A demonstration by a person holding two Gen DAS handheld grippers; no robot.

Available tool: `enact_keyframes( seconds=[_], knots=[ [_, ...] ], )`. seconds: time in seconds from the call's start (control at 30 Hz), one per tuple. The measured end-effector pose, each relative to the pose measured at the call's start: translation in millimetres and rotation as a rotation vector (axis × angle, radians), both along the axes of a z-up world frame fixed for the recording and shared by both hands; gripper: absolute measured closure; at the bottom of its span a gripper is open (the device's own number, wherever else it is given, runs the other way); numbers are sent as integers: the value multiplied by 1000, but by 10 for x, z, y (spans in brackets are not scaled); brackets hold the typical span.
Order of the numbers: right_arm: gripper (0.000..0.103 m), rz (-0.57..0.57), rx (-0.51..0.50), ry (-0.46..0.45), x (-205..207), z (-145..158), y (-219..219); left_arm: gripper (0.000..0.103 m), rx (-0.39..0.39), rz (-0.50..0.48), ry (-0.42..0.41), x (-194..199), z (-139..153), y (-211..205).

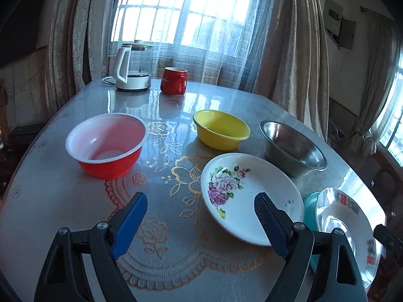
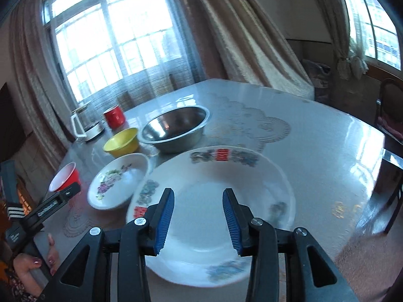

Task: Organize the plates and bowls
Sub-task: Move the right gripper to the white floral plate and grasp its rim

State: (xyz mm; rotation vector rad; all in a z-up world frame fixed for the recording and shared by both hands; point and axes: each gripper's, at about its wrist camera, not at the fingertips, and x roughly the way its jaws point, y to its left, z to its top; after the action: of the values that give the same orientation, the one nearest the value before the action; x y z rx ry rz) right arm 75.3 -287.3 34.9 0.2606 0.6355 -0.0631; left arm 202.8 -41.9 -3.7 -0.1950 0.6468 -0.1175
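Observation:
In the left wrist view a red bowl with a white inside [image 1: 107,144], a yellow bowl [image 1: 221,129], a steel bowl [image 1: 293,148] and a white plate with a rose print [image 1: 249,196] stand on the table. A larger white plate with red characters [image 1: 345,229] lies at the right over something teal [image 1: 309,210]. My left gripper [image 1: 200,222] is open and empty above the table, its right finger over the rose plate's near rim. In the right wrist view my right gripper [image 2: 198,222] is open and empty just above the large plate [image 2: 214,181]. The rose plate [image 2: 118,180] is to its left.
A red mug [image 1: 174,80] and a white kettle [image 1: 131,69] stand at the table's far edge by the curtained window. The table [image 1: 176,256] has a glossy floral cover. A dark chair [image 2: 389,125] stands at the right side. The person's hand [image 2: 30,274] holds the left gripper.

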Motion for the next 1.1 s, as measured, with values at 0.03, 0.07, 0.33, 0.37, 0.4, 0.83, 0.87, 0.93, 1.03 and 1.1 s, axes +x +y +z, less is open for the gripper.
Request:
enact_keyframes(
  seconds=[0.03, 0.07, 0.33, 0.37, 0.4, 0.83, 0.87, 0.93, 1.03, 1.1],
  knots=[
    [63, 17, -1, 6, 54, 8, 45, 16, 0, -5, 10, 45, -11, -13],
    [63, 41, -9, 18, 132, 11, 110, 16, -4, -13, 13, 84, -16, -27],
    [62, 163, -18, 87, 711, 24, 512, 16, -14, -84, 70, 335, -82, -136],
    [63, 178, -22, 94, 800, 23, 562, 16, -19, -87, 77, 341, -92, -123],
    [63, 189, -28, 104, 879, 20, 601, 17, -19, -87, 80, 348, -95, -112],
    [63, 247, -100, 320, 1717, -338, 877, 35, -18, -76, 148, 458, -219, 20],
    [63, 252, -105, 333, 1745, -363, 887, 35, -20, -76, 152, 459, -225, 24],
    [63, 247, -122, 360, 1798, -413, 899, 37, -15, -77, 157, 458, -234, 20],
    [66, 262, -110, 380, 1850, -469, 909, 45, -7, -76, 178, 484, -262, 23],
    [66, 259, -126, 386, 1859, -480, 930, 53, 0, -76, 201, 508, -292, 27]
  ],
)
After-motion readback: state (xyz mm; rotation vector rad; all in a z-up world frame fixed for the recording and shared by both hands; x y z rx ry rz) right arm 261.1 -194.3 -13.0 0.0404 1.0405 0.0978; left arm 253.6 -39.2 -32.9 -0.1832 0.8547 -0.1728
